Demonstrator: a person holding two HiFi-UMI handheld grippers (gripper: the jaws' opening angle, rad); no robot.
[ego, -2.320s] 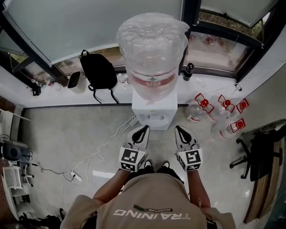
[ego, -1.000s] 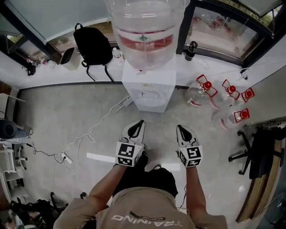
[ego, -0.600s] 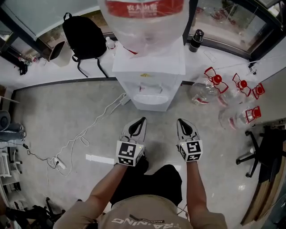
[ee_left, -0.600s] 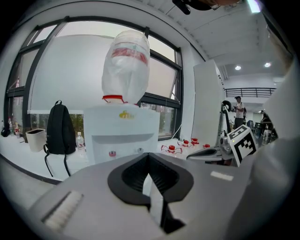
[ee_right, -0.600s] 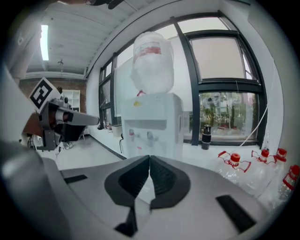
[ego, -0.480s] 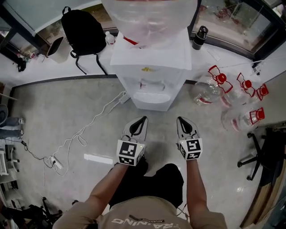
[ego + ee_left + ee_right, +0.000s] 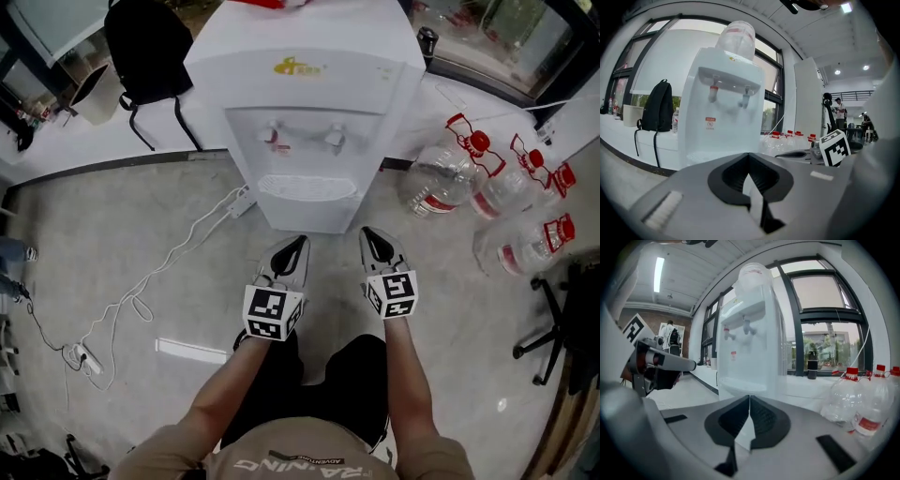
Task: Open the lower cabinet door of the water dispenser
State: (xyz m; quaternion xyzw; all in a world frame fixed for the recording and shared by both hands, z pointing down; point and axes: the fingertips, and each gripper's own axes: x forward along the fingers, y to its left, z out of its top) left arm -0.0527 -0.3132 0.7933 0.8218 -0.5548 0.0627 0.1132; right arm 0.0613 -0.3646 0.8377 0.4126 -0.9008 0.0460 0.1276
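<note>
The white water dispenser [image 7: 309,103] stands straight ahead, with two taps [image 7: 302,137] and a drip tray [image 7: 307,187] on its front. Its lower front [image 7: 305,217] shows only as a narrow, foreshortened strip, and the cabinet door cannot be made out. My left gripper [image 7: 295,242] and right gripper [image 7: 370,232] hover side by side just short of that front, both shut with nothing held. In the left gripper view the dispenser [image 7: 722,108] rises above my closed left gripper [image 7: 749,157]. The right gripper view shows the dispenser [image 7: 750,348] above my closed right gripper [image 7: 750,399]. In both gripper views the lower cabinet is hidden behind the gripper bodies.
Several empty water bottles with red caps [image 7: 469,173] lie on the floor to the right. A black backpack [image 7: 145,47] leans on the ledge at the left. A white cable and power strip [image 7: 80,356] trail across the floor. An office chair [image 7: 562,319] stands at the far right.
Both grippers and the head camera have sunk. The big bottle has left the top of the head view, the dispenser's taps and front now show, and the grippers are closer to it.
</note>
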